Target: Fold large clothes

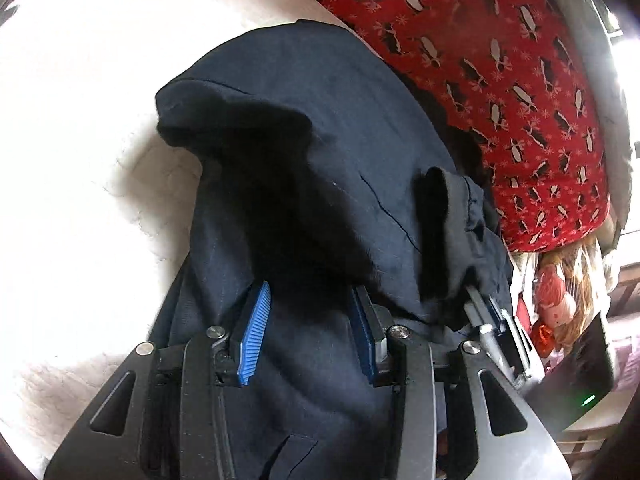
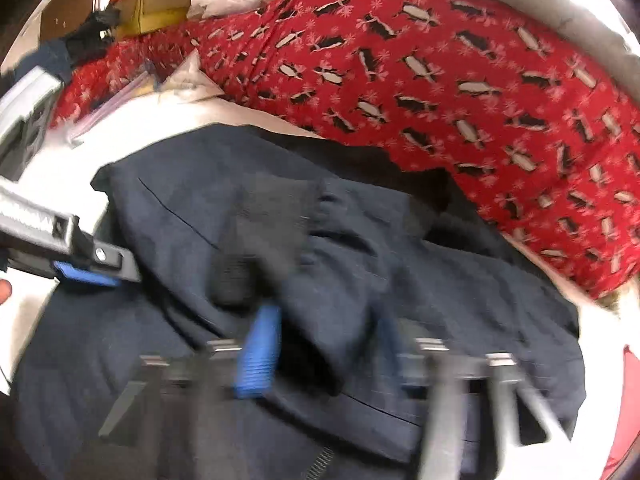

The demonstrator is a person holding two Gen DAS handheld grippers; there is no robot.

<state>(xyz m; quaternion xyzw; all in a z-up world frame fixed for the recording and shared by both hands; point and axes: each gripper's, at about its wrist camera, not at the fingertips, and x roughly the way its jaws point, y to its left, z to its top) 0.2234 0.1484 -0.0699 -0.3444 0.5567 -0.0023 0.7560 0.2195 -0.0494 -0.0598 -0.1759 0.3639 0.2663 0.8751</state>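
Left wrist view: my left gripper (image 1: 310, 320) stands with its blue-padded fingers (image 1: 254, 336) spread wide, and a fold of the dark navy garment (image 1: 304, 152) drapes over and between them; I cannot see the pads pressing on the cloth. The garment lies bunched on a white surface (image 1: 72, 128), its upper edge beside a red fabric printed with penguins (image 1: 500, 80). At right, my right gripper (image 1: 486, 310) reaches into a hanging fold of the same garment; its tips are buried in cloth, so I cannot tell from here whether it pinches.

Right wrist view, blurred by motion: my right gripper (image 2: 324, 344) shows one blue pad (image 2: 260, 356) clearly, the other hidden behind a navy fold that passes between the fingers, which stand apart; whether they bear on the fabric I cannot tell. The garment (image 2: 400, 280) spreads across the frame's middle, with the penguin fabric (image 2: 440, 80) just behind it. The left gripper (image 2: 86, 272) enters from the left edge over the garment. A cardboard box (image 2: 160, 4) sits far behind.
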